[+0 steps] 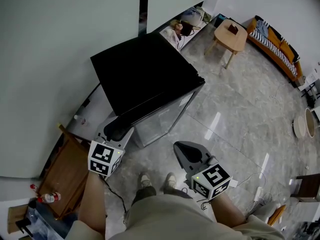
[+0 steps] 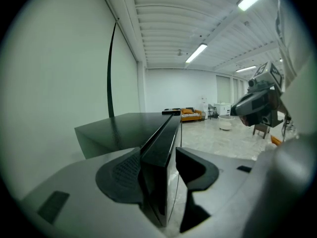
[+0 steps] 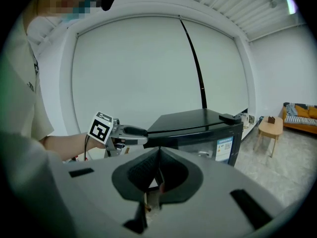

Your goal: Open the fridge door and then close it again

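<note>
A low black fridge (image 1: 140,74) stands against the pale wall, its glass-fronted door (image 1: 165,116) facing the floor space. My left gripper (image 1: 116,129) sits at the near end of the door's top edge (image 2: 166,138). That edge runs between its jaws (image 2: 158,167): the left pad lies against it, while a gap shows at the right pad. My right gripper (image 1: 186,153) hangs free over the floor in front of the fridge, shut (image 3: 158,170) with nothing in it. In the right gripper view the fridge (image 3: 198,125) and the left gripper (image 3: 131,131) lie ahead.
A wooden cabinet (image 1: 65,174) with bottles (image 1: 47,198) stands left of me. A small wooden table (image 1: 231,34) and an orange sofa (image 1: 275,44) stand at the far right. A white basin (image 1: 305,124) and cables (image 1: 255,191) lie on the marble floor. My feet (image 1: 155,181) are near the fridge.
</note>
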### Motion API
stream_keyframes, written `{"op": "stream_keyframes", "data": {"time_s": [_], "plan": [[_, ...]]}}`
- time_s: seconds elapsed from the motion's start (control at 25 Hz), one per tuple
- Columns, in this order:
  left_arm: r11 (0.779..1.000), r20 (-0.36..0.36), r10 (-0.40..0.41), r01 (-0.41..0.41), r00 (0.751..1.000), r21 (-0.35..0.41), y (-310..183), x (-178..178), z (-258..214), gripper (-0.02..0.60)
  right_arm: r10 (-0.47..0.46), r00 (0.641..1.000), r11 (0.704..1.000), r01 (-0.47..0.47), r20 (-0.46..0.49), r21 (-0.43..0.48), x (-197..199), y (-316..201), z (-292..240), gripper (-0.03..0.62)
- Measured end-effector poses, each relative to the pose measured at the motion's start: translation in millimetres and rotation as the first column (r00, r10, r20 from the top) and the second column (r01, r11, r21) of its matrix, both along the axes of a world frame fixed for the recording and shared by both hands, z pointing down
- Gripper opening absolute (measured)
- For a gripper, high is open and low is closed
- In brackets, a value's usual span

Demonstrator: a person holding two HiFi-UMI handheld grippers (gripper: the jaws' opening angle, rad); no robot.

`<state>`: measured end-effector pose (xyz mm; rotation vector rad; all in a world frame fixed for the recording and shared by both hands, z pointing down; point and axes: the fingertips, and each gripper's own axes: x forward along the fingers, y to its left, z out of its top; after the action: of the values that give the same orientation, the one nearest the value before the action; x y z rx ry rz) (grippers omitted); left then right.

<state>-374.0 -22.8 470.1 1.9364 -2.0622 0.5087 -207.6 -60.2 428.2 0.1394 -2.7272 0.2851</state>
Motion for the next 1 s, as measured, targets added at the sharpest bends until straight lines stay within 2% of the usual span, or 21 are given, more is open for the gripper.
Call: {"op": "stream_keyframes", "data": {"time_s": [0.28, 0.68, 1.0], "plan": [[0.999, 0.019, -0.037, 0.036, 0.999, 0.003, 0.0, -2.0, 2.8, 0.196, 0.003, 1.000, 1.000, -0.003, -0.018, -0.010, 3.1, 1.5, 7.8, -0.003], [0.998, 0.002, -0.061, 0.062, 0.998, -0.012, 1.4, -0.7, 4.6, 0.192, -0.014, 0.999, 0.999, 0.013, -0.033, -0.034, 10.5, 10.5, 15.6, -0.003], [0.992, 0.015, -0.124, 0.124, 0.992, -0.011, -0.1, 1.3, 5.1, 0.193, -0.028, 0.998, 0.999, 0.026, -0.055, -0.043, 17.6, 14.7, 22.3, -0.003]]}}
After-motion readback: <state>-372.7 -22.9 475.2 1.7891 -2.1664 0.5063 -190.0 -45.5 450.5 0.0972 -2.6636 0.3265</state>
